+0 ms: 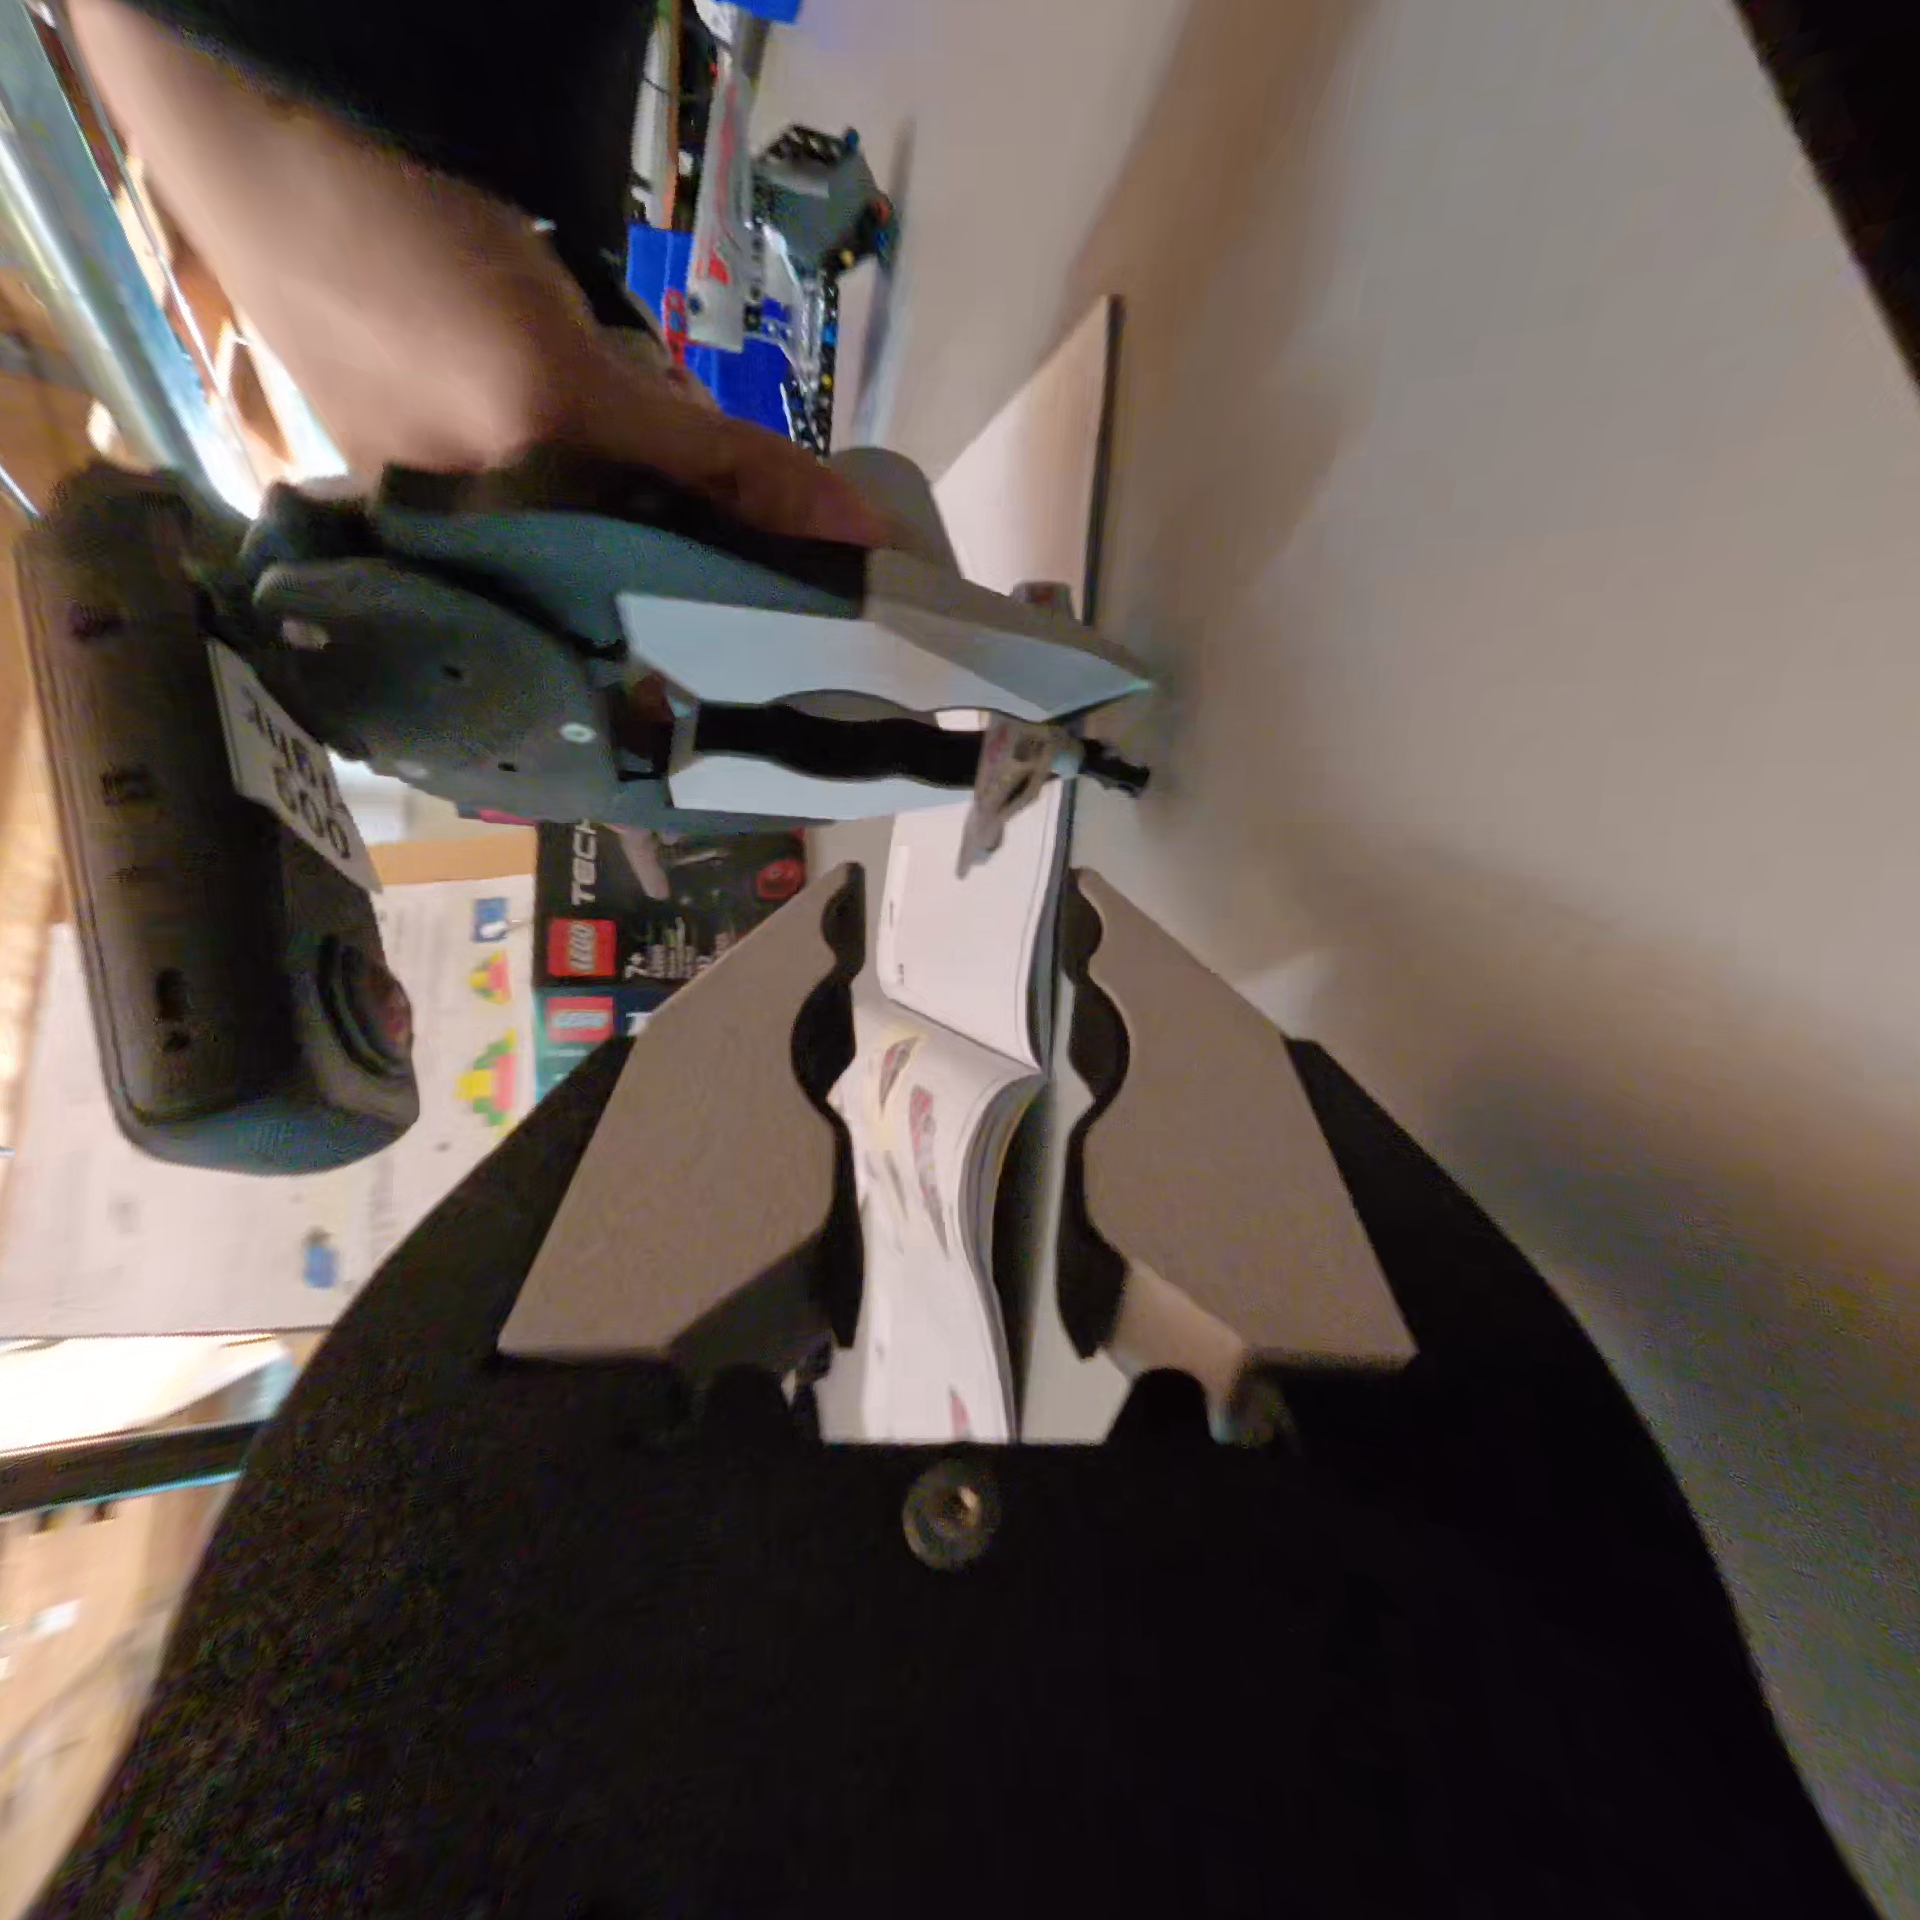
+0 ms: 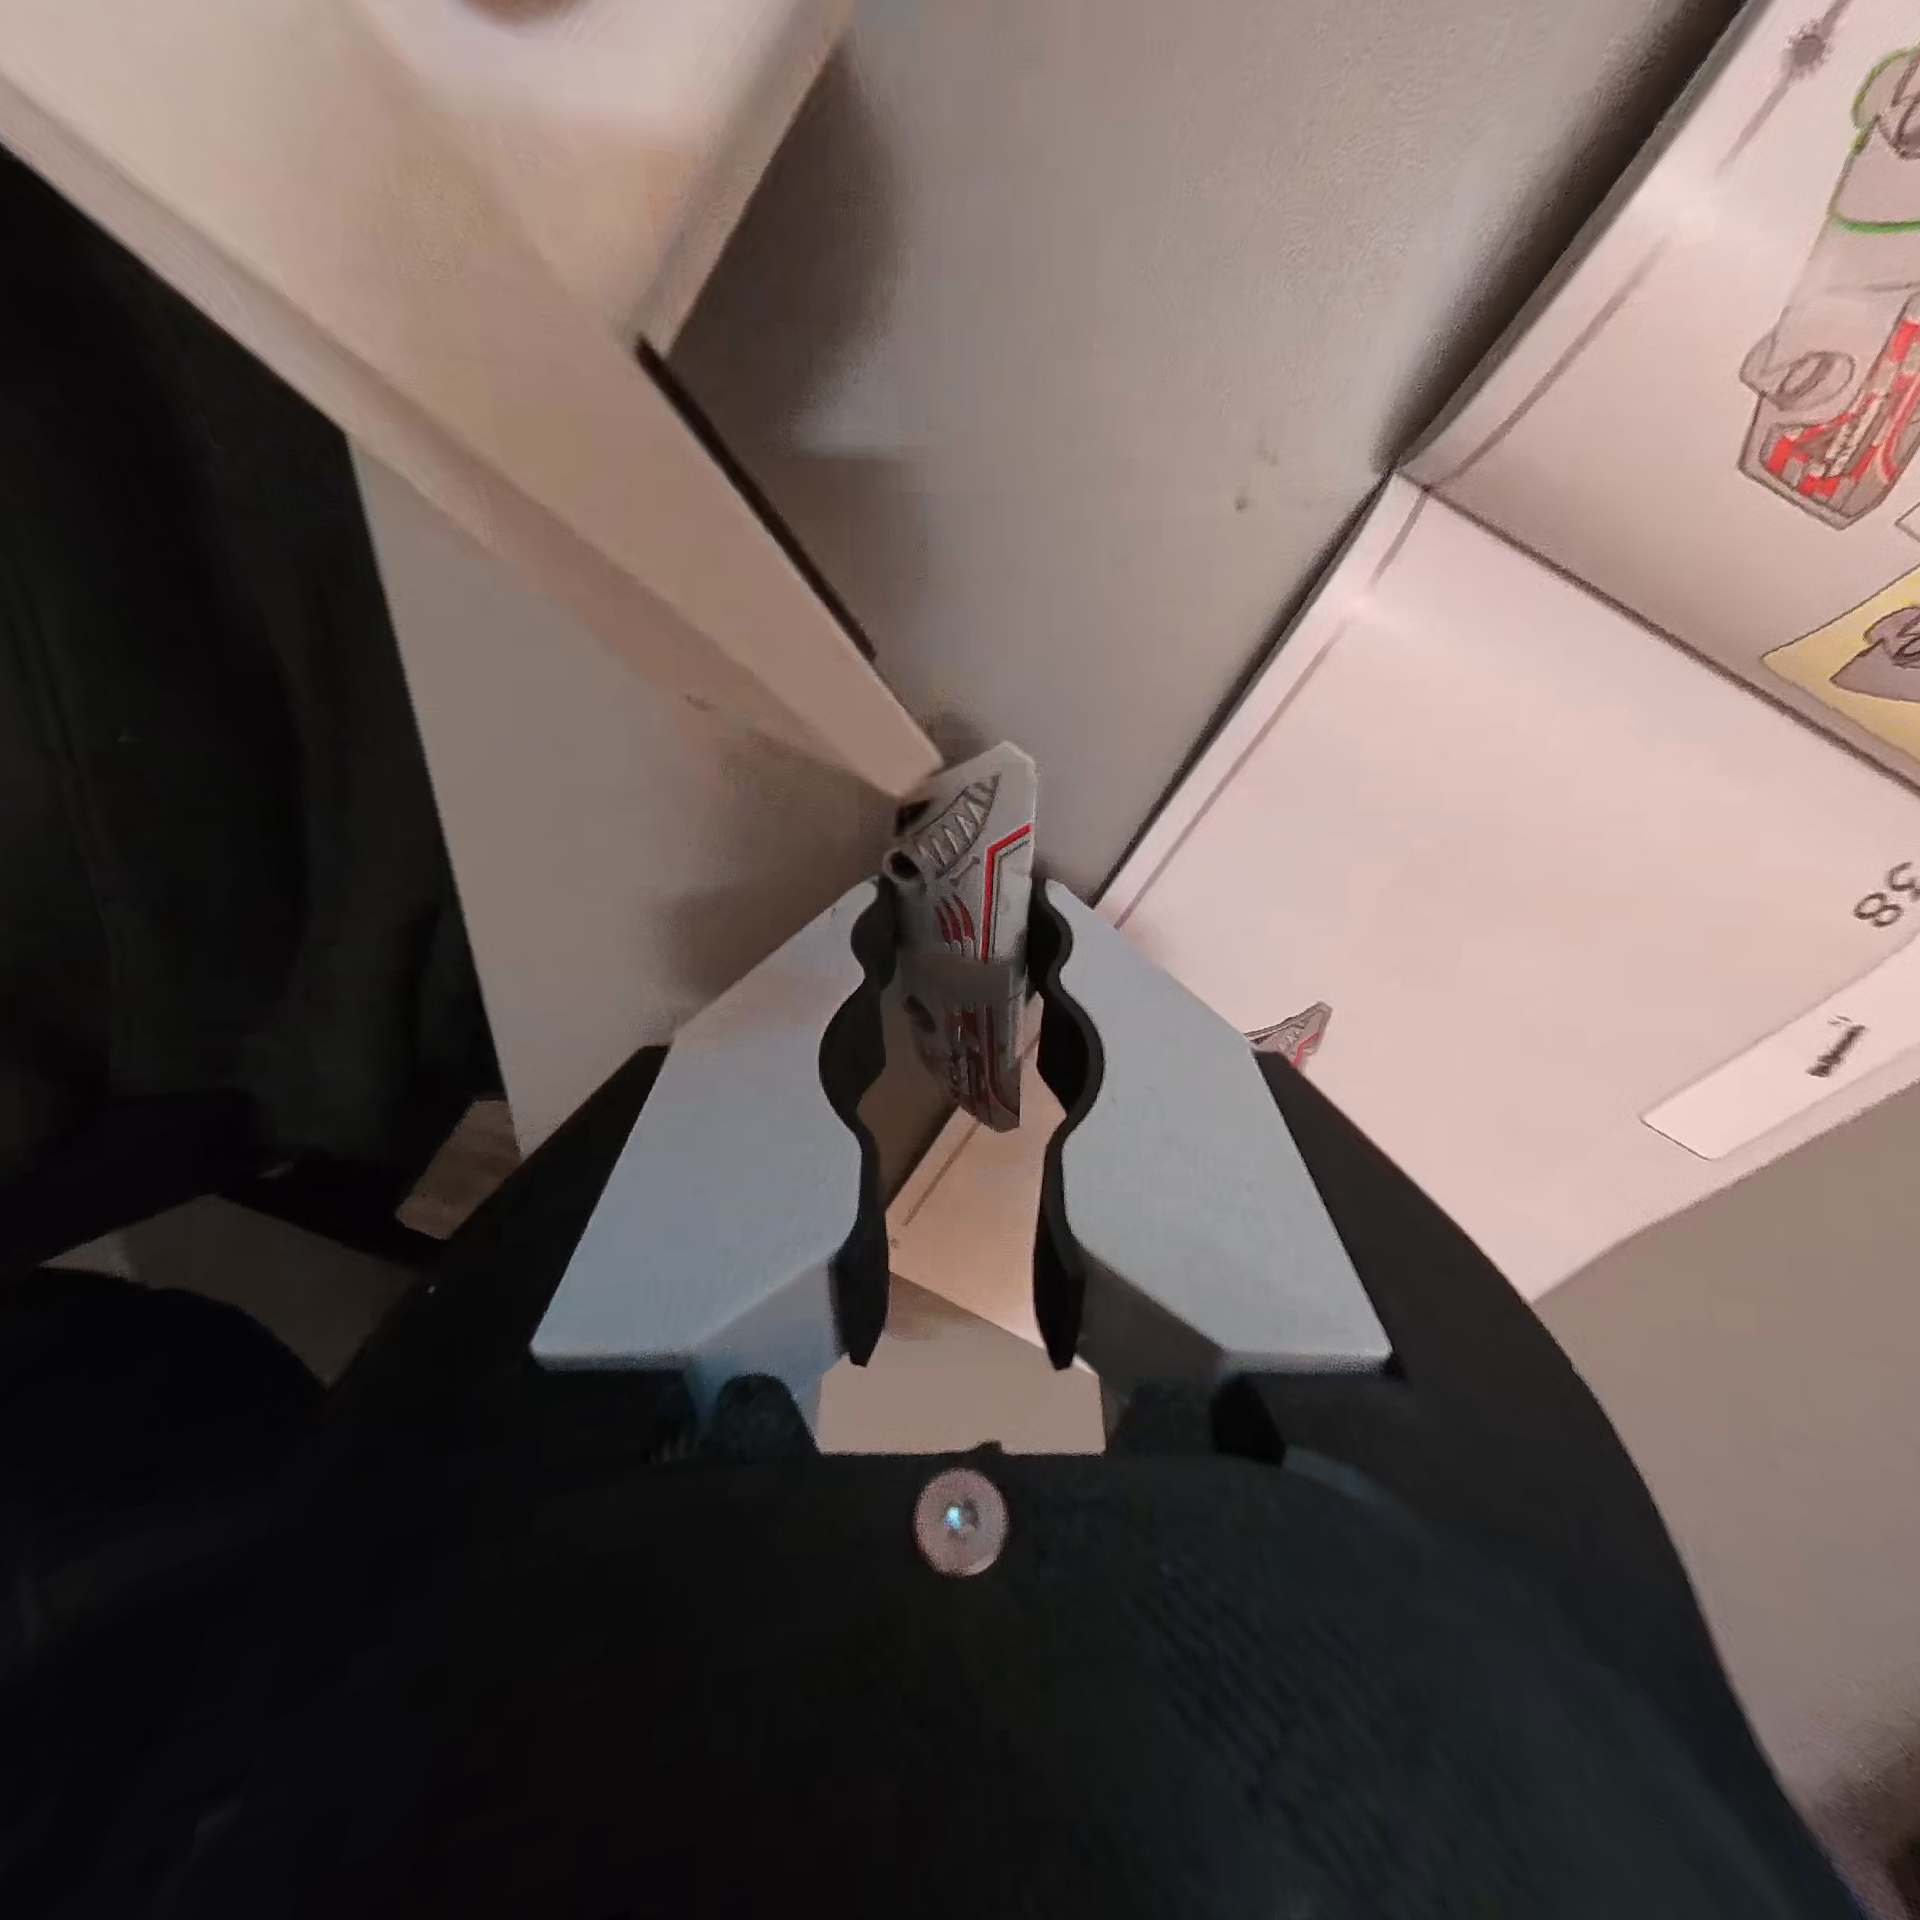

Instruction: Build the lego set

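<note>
My right gripper (image 2: 956, 902) is shut on a grey Lego panel (image 2: 971, 935) with red and white markings, held upright close above the white table (image 2: 1039, 416). The left wrist view shows the right gripper (image 1: 1039, 738) from the side, gripped by a hand, with the panel (image 1: 1013, 774) in it and a black pin (image 1: 1117, 771) sticking out towards the table. My left gripper (image 1: 966, 881) is open and empty, just behind the right one. The open instruction booklet (image 1: 956, 1039) shows between its fingers.
The booklet (image 2: 1455, 831) lies just right of the held panel. A white tray or box (image 2: 520, 364) stands to its left, also seen in the left wrist view (image 1: 1039, 468). A partly built grey model (image 1: 790, 239) and Lego boxes (image 1: 623, 935) sit farther off. The left gripper's tips are roughly 5 centimeters from the right gripper's.
</note>
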